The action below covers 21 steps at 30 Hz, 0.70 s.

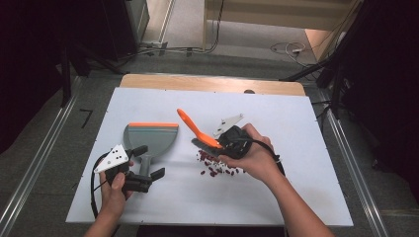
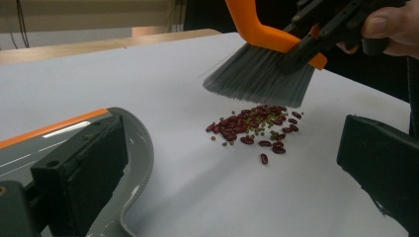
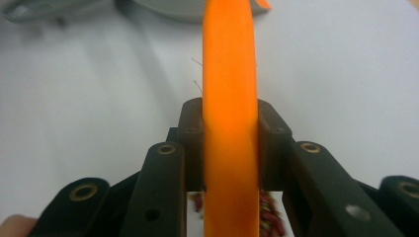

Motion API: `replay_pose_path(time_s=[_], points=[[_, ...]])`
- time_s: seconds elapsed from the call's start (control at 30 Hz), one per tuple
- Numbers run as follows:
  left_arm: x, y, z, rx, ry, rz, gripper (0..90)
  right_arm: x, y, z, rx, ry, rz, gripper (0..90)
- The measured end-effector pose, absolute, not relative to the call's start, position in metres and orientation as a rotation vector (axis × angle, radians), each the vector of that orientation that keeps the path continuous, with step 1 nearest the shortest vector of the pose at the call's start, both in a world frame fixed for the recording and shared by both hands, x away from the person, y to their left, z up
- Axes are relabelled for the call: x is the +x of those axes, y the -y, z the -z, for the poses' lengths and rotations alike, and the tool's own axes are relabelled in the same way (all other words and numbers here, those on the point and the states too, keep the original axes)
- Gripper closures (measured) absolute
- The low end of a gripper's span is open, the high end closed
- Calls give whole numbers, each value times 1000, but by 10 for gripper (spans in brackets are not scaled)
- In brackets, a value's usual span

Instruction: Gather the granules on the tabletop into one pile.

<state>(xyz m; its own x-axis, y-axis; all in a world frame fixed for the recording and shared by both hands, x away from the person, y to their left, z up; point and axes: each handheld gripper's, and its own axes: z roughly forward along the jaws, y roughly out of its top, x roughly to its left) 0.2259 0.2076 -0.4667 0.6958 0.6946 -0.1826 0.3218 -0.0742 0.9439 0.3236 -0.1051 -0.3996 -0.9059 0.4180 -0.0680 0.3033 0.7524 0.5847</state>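
Observation:
My right gripper (image 1: 217, 143) is shut on the orange handle of a hand brush (image 1: 195, 129). Its grey bristles (image 2: 262, 74) hang just above a small pile of red and green beans (image 2: 254, 126) on the white table. In the right gripper view both jaws press the sides of the handle (image 3: 230, 89), and beans (image 3: 269, 212) show below it. A grey dustpan (image 1: 150, 136) with an orange lip lies left of the pile. My left gripper (image 1: 148, 162) stands open, its jaws wide apart on either side of the dustpan's handle. One jaw sits over the dustpan (image 2: 141, 148).
The white tabletop (image 1: 296, 128) has bare room at the right and along the front edge. A wooden strip (image 1: 212, 83) runs along its far edge. Cables and dark stands lie on the floor beyond the table.

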Motion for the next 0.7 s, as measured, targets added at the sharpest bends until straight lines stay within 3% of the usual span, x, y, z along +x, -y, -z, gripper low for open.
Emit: replay_pose_path(time_s=[0.4, 0.7], points=[[225, -210, 466, 1657, -831, -382, 0, 309, 74, 428, 820, -2938, -924, 689], [226, -210, 466, 1662, -832, -380, 0, 337, 73, 453, 1052, -2935, -907, 689]])
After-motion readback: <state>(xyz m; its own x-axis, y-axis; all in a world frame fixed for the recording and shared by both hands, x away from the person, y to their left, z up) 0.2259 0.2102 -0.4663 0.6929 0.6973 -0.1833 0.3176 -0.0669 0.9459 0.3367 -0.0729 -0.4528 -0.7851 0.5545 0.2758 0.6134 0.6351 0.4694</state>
